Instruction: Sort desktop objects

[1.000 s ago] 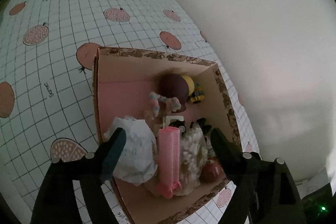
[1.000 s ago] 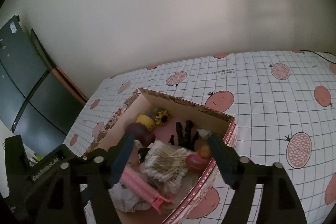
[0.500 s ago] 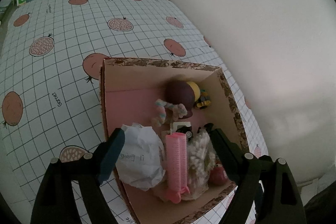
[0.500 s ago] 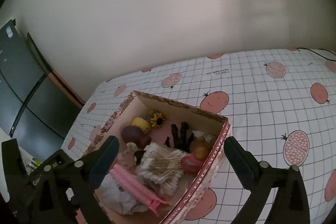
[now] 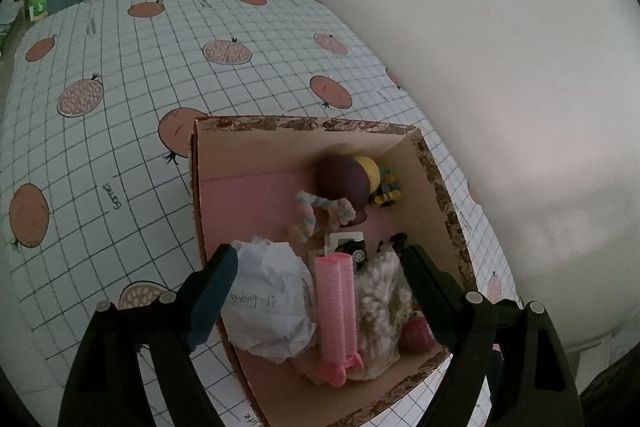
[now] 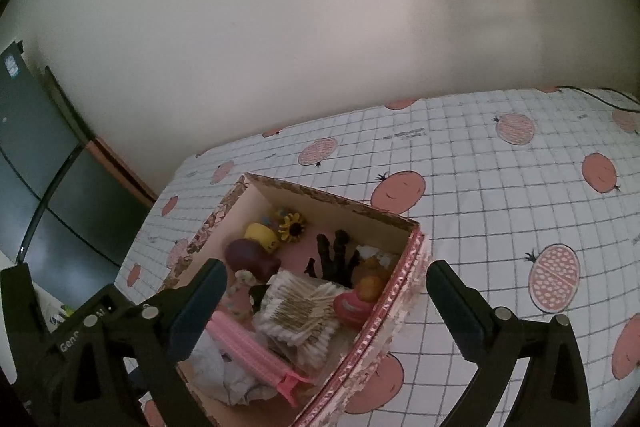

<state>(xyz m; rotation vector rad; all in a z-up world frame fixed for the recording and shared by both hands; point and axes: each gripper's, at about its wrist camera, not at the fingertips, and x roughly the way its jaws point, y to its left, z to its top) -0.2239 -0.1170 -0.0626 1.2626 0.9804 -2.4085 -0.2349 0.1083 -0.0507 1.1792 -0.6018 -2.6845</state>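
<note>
I see the box point(image 5: 304, 125) packed along its near end: crumpled paper point(image 5: 272, 307), a pink hair roller point(image 5: 334, 311) and a heap of cotton swabs point(image 6: 298, 311) lie touching, leaving no gap between them. The far left part of its pink floor point(image 5: 248, 203) is bare, so I could lower in there, past the box walls. Around the box the table point(image 6: 500, 211) lies clear to the right and beyond. A wall point(image 6: 320, 27) closes off the far side.
</note>
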